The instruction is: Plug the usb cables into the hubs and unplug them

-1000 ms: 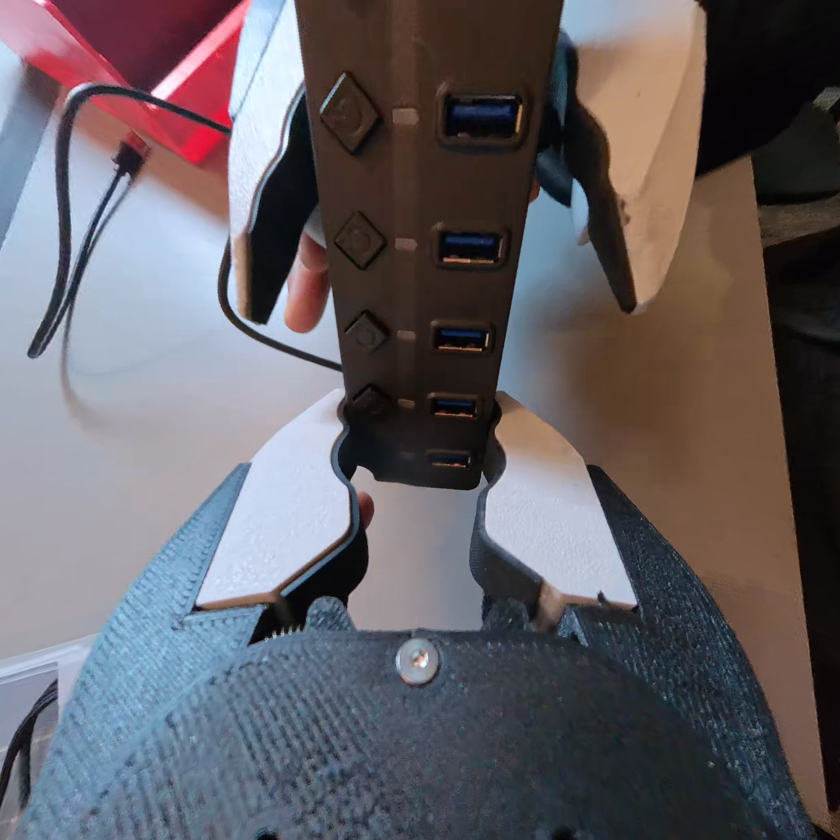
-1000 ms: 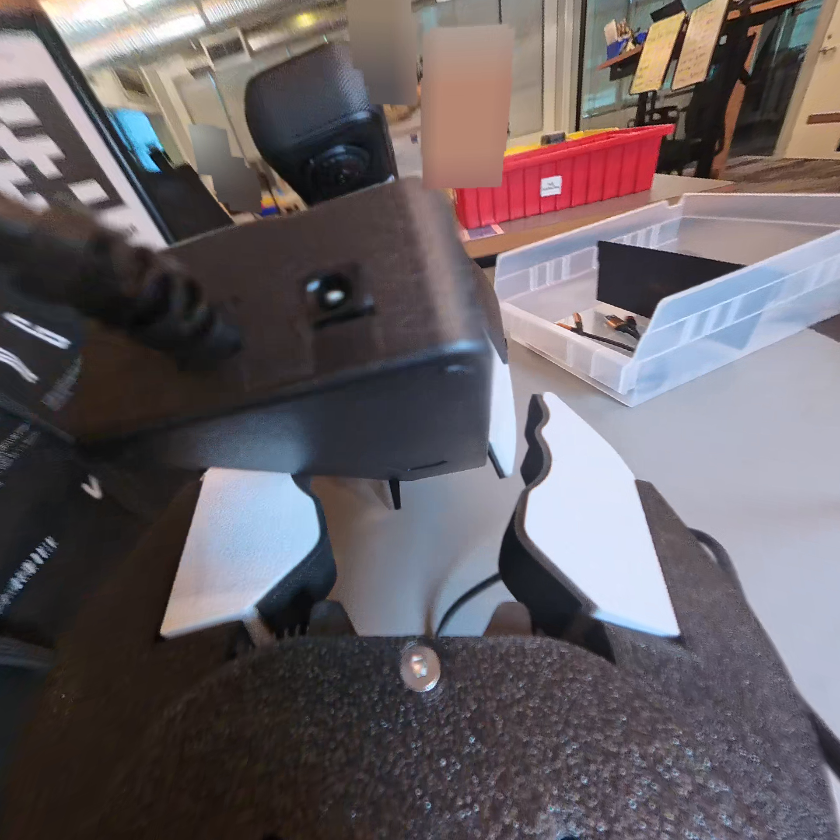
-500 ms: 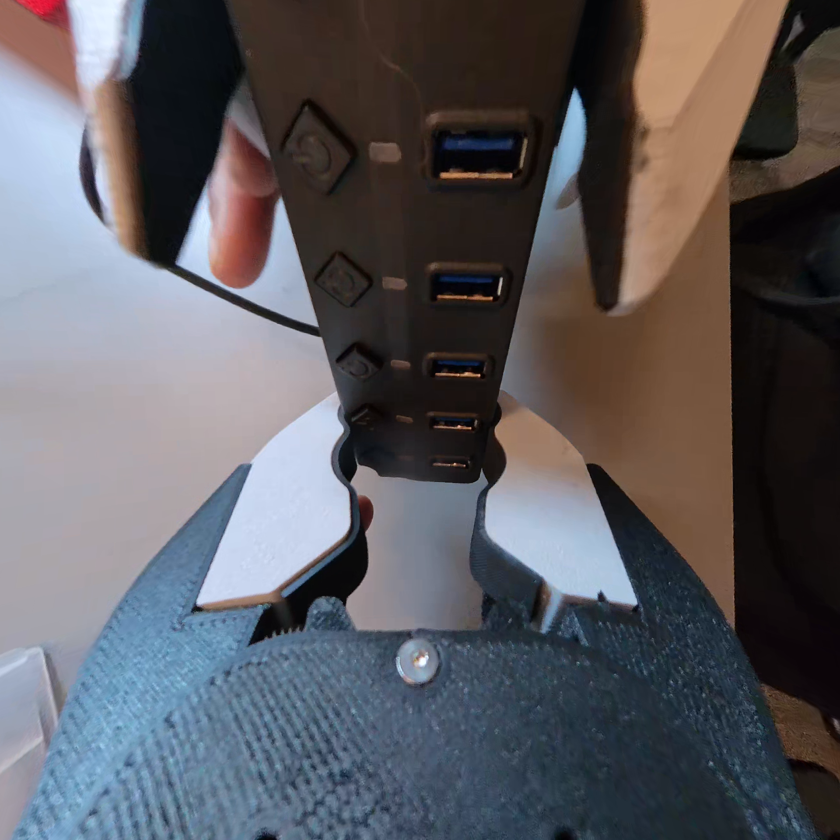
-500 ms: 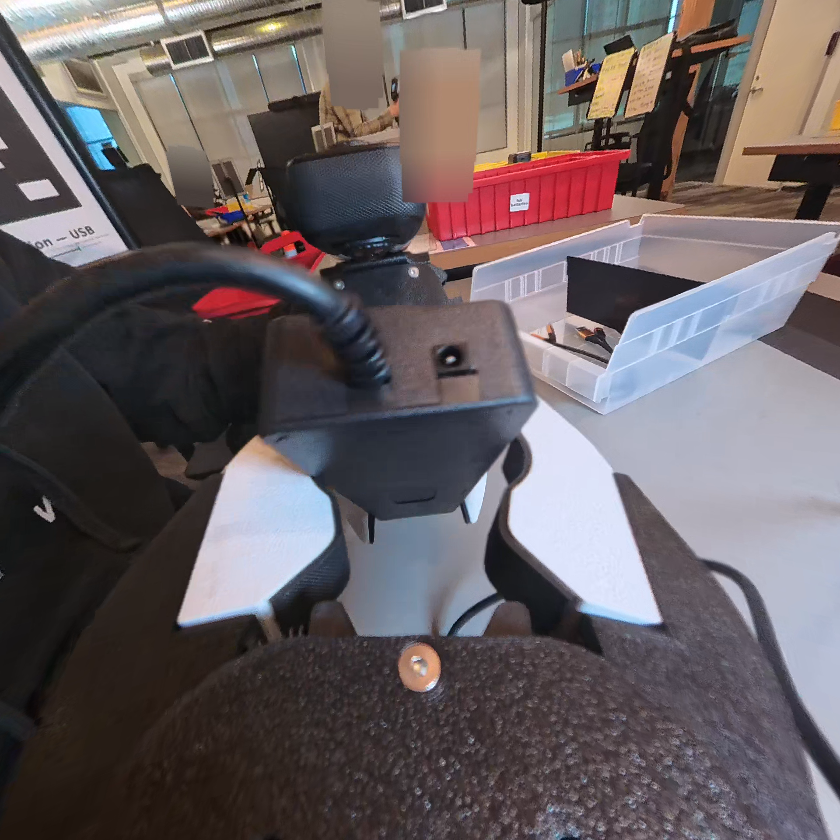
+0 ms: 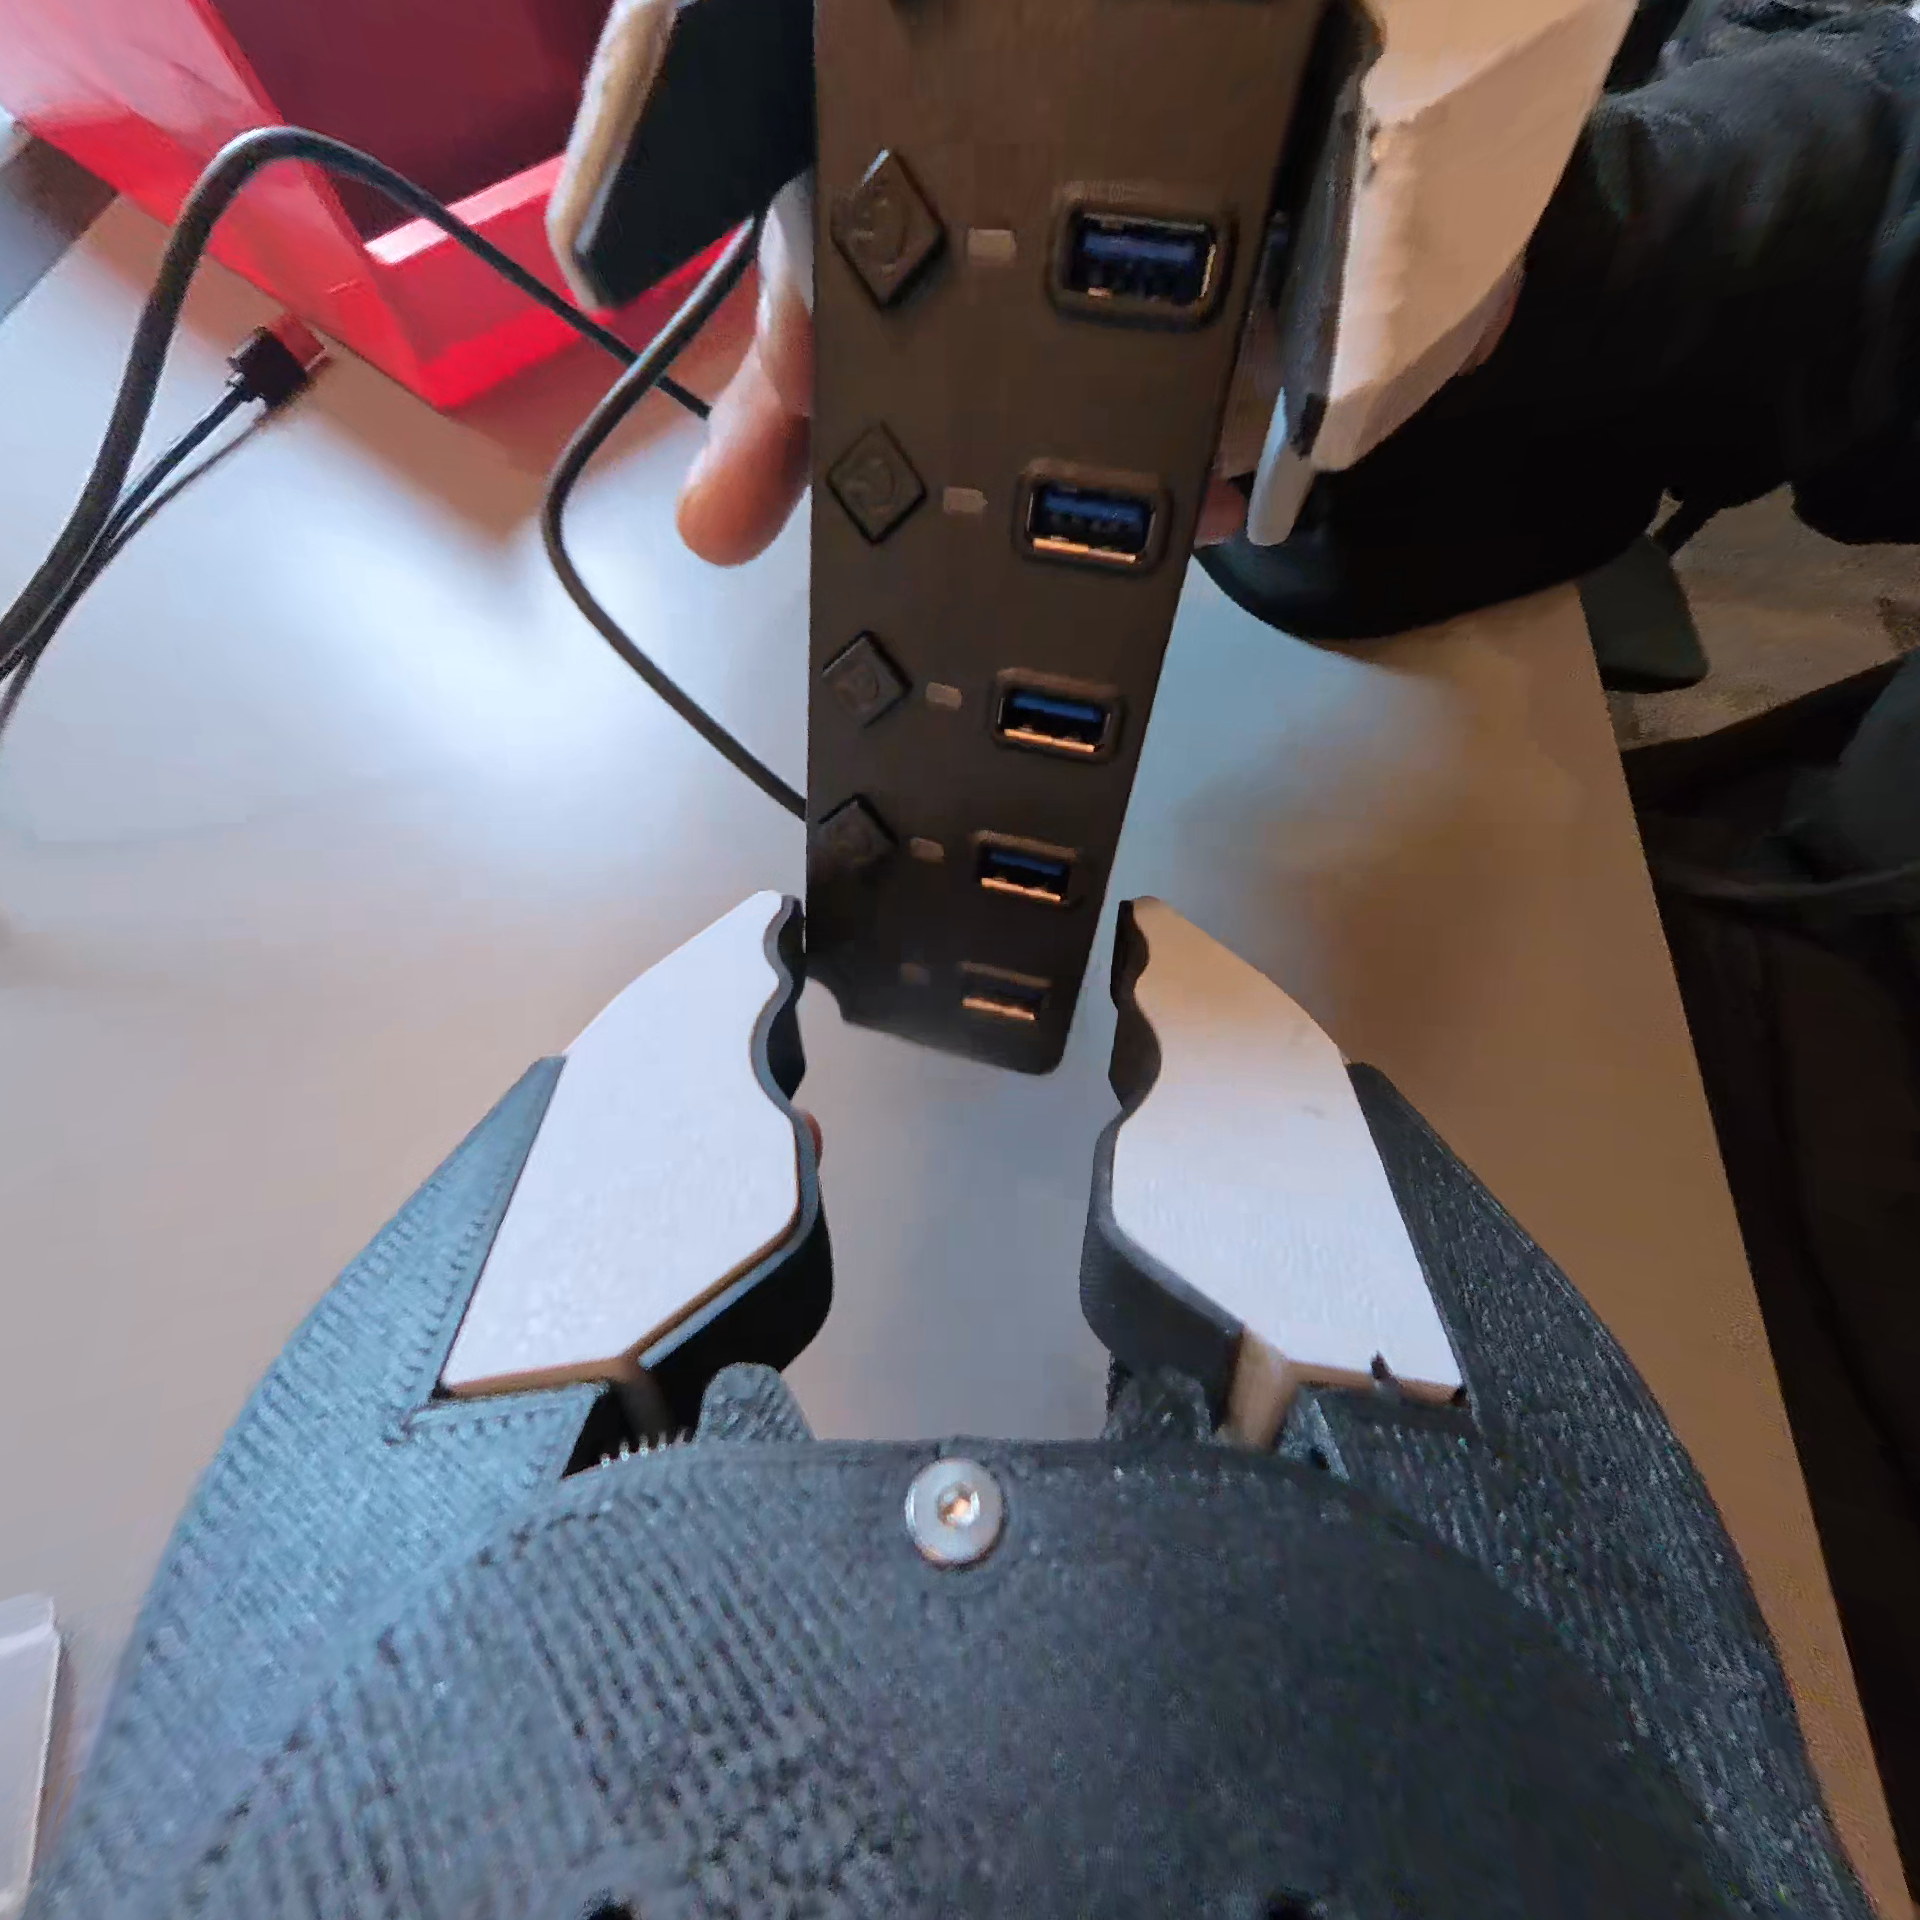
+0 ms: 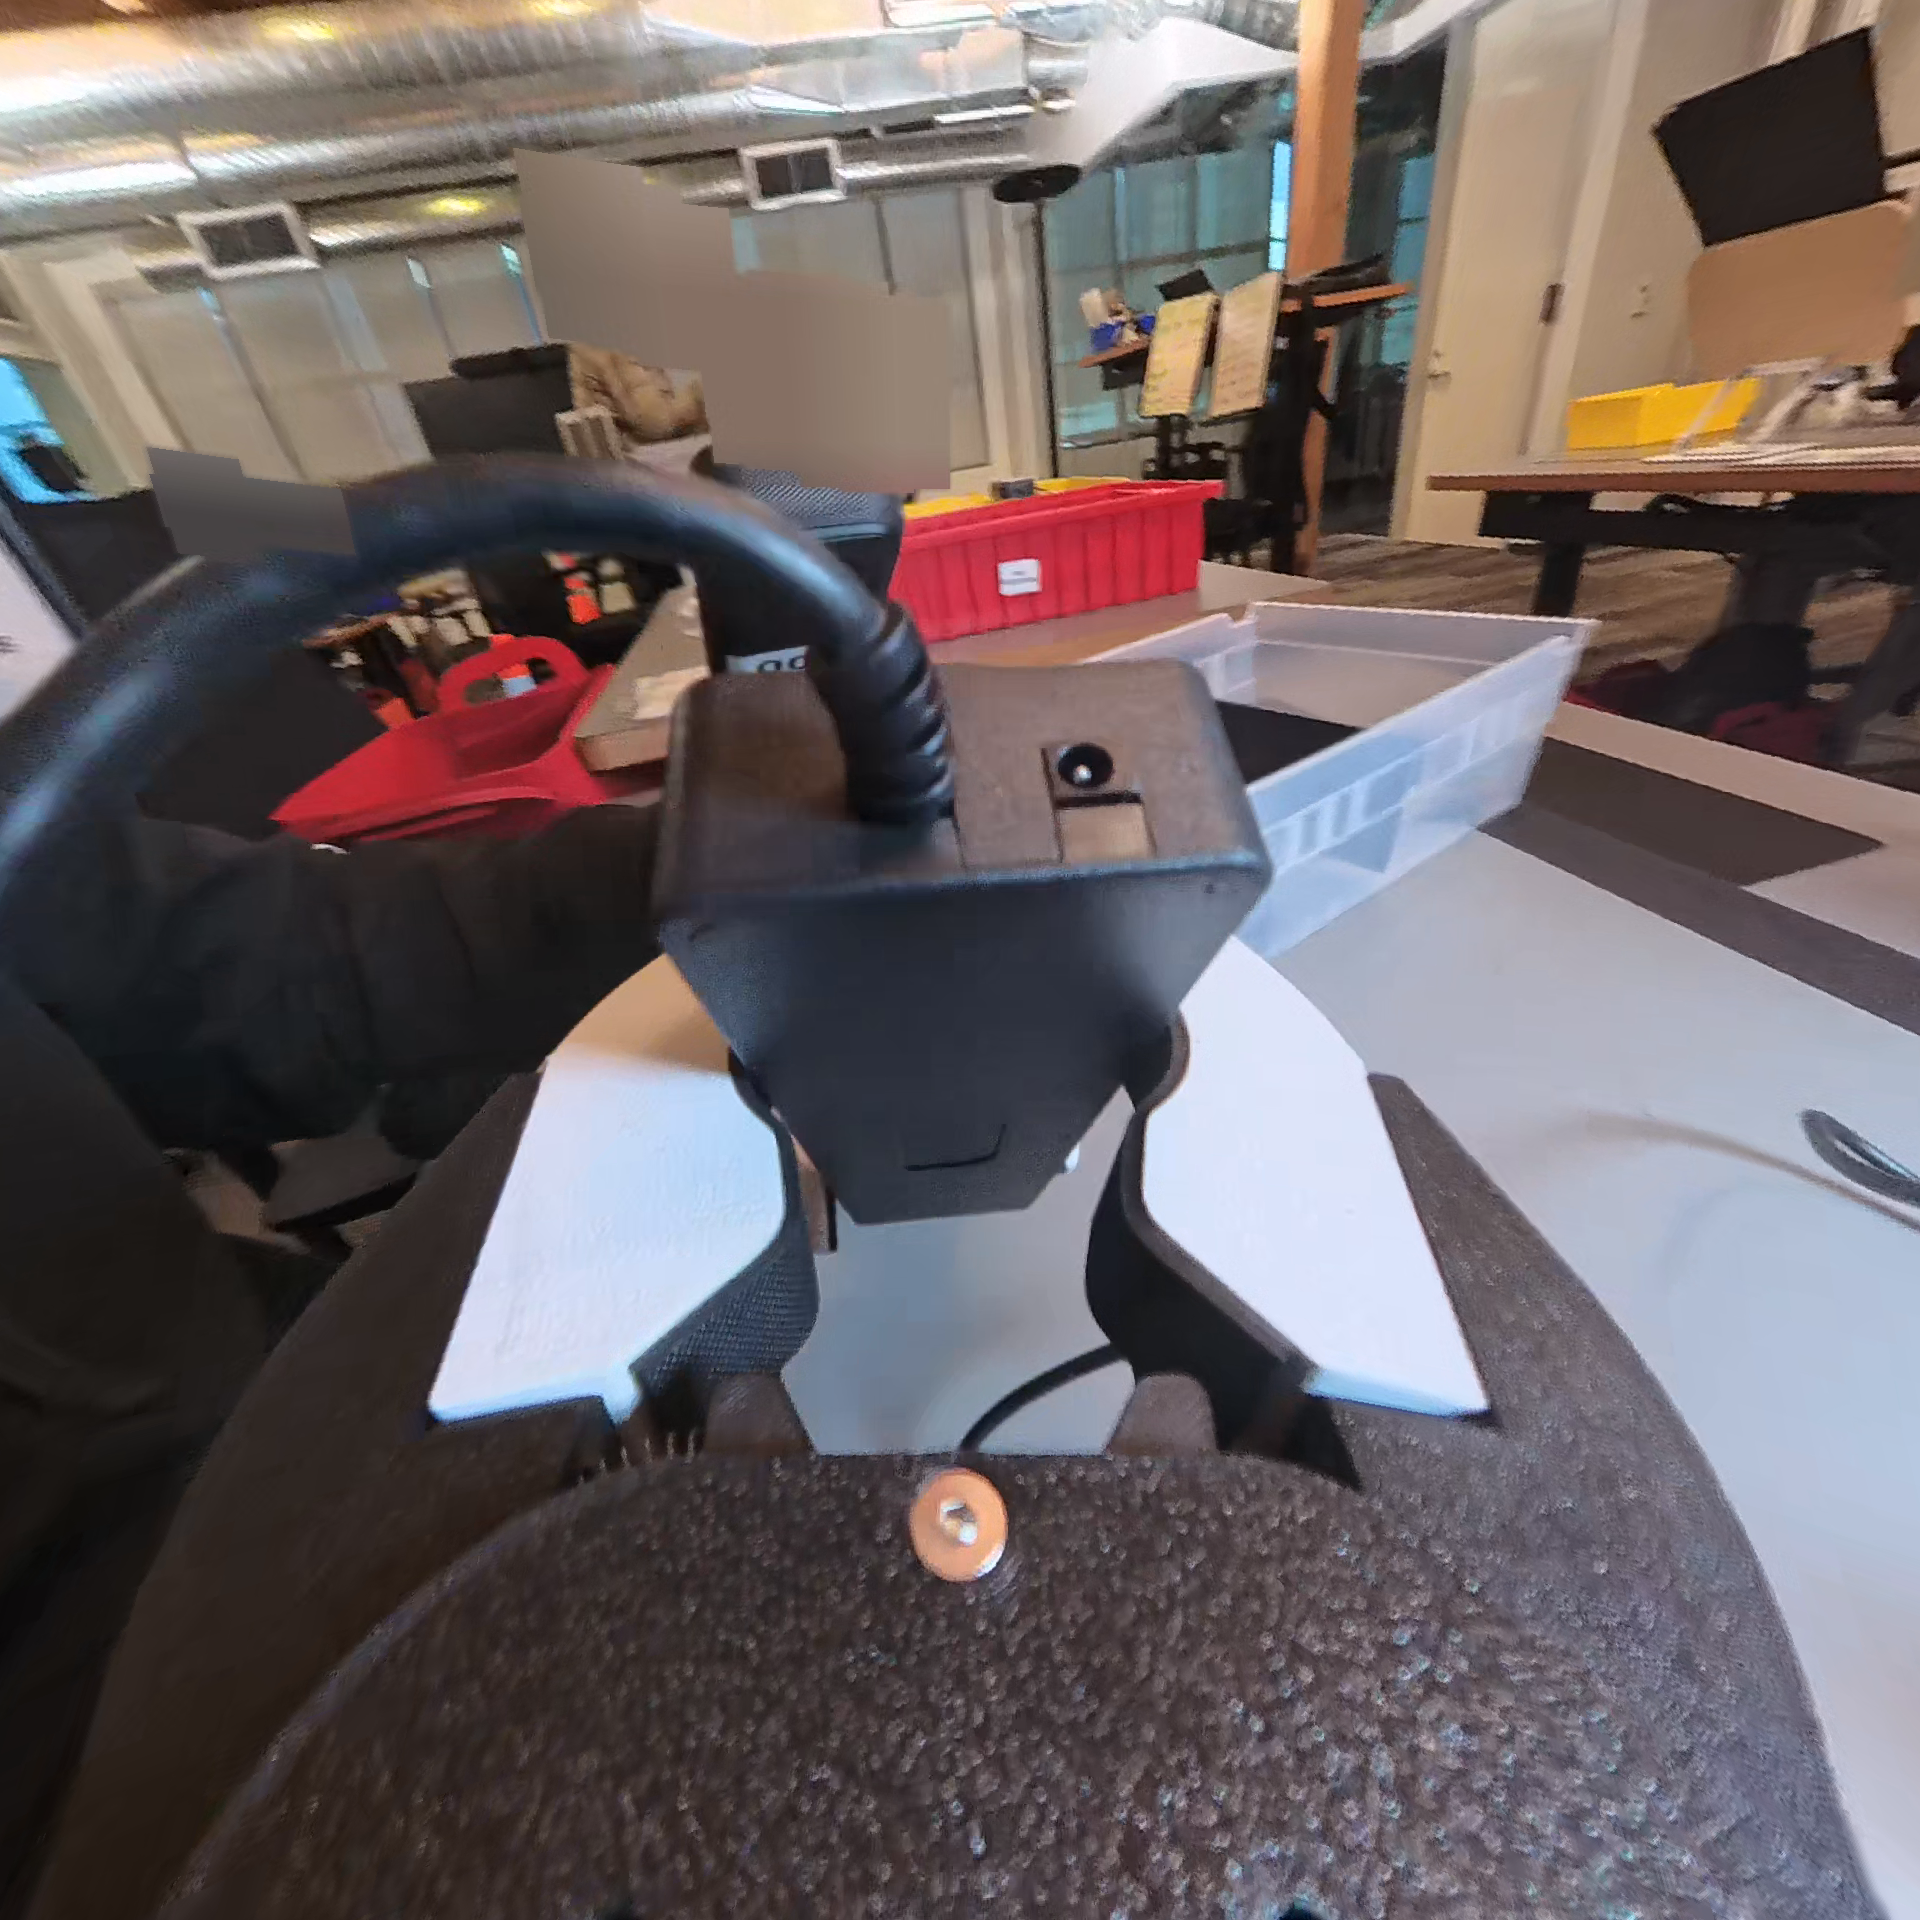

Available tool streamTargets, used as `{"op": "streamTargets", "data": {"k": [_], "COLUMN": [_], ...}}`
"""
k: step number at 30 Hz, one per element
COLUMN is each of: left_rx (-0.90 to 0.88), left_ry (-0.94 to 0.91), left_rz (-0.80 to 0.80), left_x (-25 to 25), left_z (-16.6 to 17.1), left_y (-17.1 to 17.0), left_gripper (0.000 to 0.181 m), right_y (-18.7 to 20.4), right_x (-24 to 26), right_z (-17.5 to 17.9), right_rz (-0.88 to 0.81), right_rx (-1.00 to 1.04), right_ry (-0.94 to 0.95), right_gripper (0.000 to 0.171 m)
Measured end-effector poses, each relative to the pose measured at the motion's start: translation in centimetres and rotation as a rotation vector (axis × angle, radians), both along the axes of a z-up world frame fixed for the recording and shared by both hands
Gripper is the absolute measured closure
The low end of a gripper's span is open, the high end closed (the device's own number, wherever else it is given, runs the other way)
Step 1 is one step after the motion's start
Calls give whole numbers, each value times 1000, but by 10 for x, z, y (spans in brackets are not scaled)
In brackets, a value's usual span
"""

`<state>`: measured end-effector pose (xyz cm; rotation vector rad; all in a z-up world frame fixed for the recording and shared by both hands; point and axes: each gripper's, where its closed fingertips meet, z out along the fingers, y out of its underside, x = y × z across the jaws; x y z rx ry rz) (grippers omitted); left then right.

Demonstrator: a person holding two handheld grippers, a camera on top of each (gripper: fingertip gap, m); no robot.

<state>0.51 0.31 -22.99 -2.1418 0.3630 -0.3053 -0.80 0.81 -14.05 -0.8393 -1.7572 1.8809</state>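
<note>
Black plastic USB hub: long bar held above the table, one face carrying a row of blue-lined USB ports, each paired with a diamond-shaped button and a small pale indicator. All visible ports unoccupied. The end face in the right wrist view shows a thick black cord entering through a ribbed strain relief, beside a small round power socket.

Left gripper: jaws parted around the near end of the hub; left fingertip touching or just beside the hub's edge, right fingertip standing clear with a gap. Released, not clamping.

Right gripper: white-faced fingers closed against both sides of the hub's cord end, grasping it. It also shows at the top of the left wrist view, flanking the far end of the bar, with a person's fingers behind.

Thin black cable: loops over the table and passes behind the hub. A second cable with a small plug lies on the table to the left, near a red bin.

Clear plastic tray: sits on the table beyond the hub. Red crate on a farther table. Dark sleeve at left of the right wrist view.
</note>
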Motion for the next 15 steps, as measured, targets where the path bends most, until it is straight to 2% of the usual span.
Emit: {"op": "streamTargets", "data": {"k": [8,15], "left_rx": [28,127], "left_ry": [-16,-23], "left_rz": [64,-13], "left_x": [-15,1], "left_z": [-10,-6], "left_y": [9,15], "left_gripper": [122,110], "right_y": [9,-7], "right_x": [-13,-10], "right_z": [-1,9], "right_rz": [-171,-206], "right_rx": [83,96], "right_ry": [-6,39], "right_gripper": [107,107]}}
